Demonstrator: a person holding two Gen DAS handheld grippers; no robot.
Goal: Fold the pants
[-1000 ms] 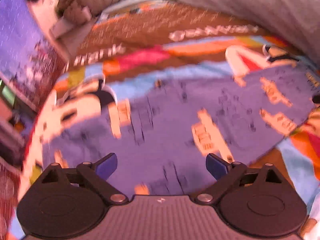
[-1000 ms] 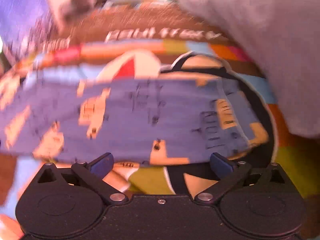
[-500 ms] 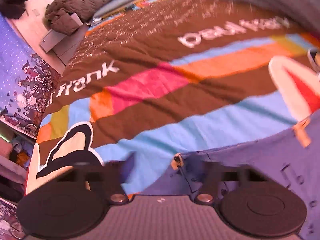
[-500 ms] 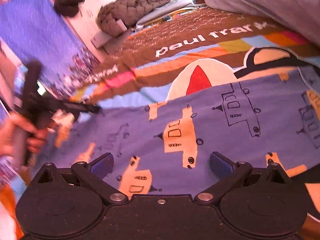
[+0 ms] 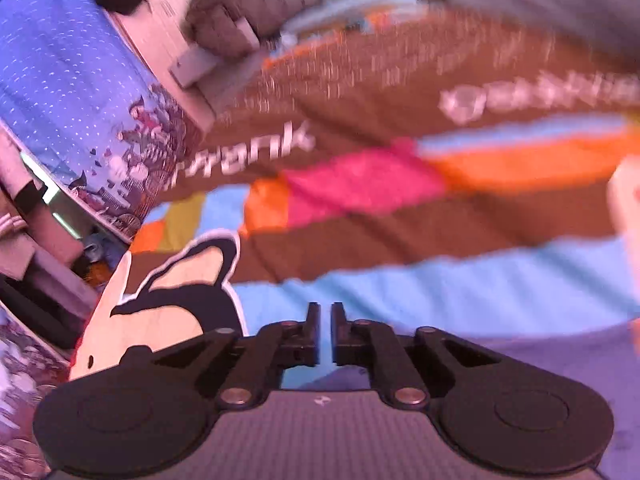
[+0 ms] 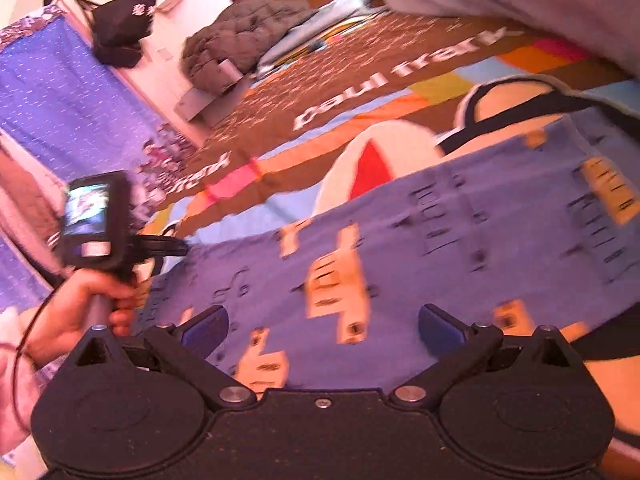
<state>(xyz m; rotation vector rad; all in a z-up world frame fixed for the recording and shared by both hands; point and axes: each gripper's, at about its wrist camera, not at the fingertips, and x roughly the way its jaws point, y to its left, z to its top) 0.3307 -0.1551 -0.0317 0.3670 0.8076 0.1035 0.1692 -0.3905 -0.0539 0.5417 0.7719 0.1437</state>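
Since the earlier frame my left hand-held gripper (image 5: 325, 316) has slid to the pants' left end, its jaws closing to a narrow slit; whether cloth is pinched I cannot tell. Across the middle of the right view, the blue pants (image 6: 400, 264) lie spread on the bedspread (image 5: 360, 248). My right hand-held gripper (image 6: 322, 326) hangs released over them.

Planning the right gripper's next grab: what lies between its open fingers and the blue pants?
Nothing: in the right wrist view the right gripper hangs open directly over the blue pants, with only their printed fabric showing between its fingers.
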